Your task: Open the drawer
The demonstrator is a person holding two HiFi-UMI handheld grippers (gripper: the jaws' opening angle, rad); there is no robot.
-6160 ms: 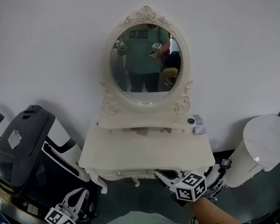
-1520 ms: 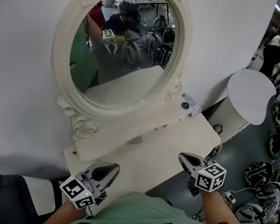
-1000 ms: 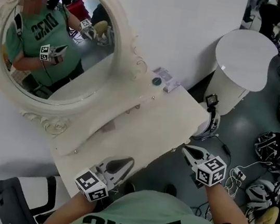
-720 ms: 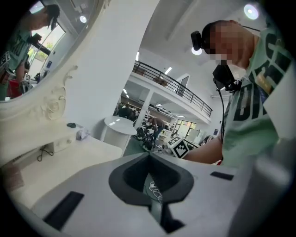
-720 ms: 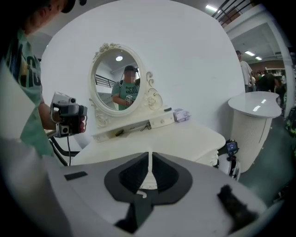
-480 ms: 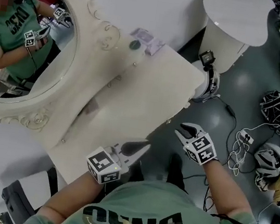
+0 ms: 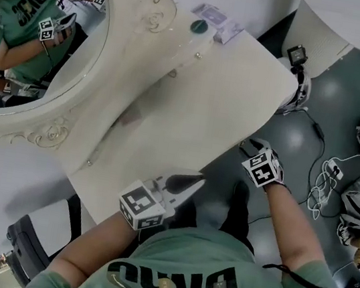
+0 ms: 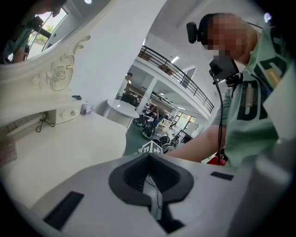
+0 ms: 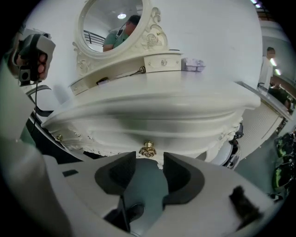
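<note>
The left tongs are hanging closed, gripping nothing, by the near edge of the dressing-table surface, off to the side of the drawer's handle. The right tongs are sitting nearer. Their jaws have just been opening and are now standing wide apart and empty. The gold drawer knob is lying just ahead and slightly above the gap, its stem pointing out towards them. The drawer is sitting shut under the surface's lip, hiding its contents.
</note>
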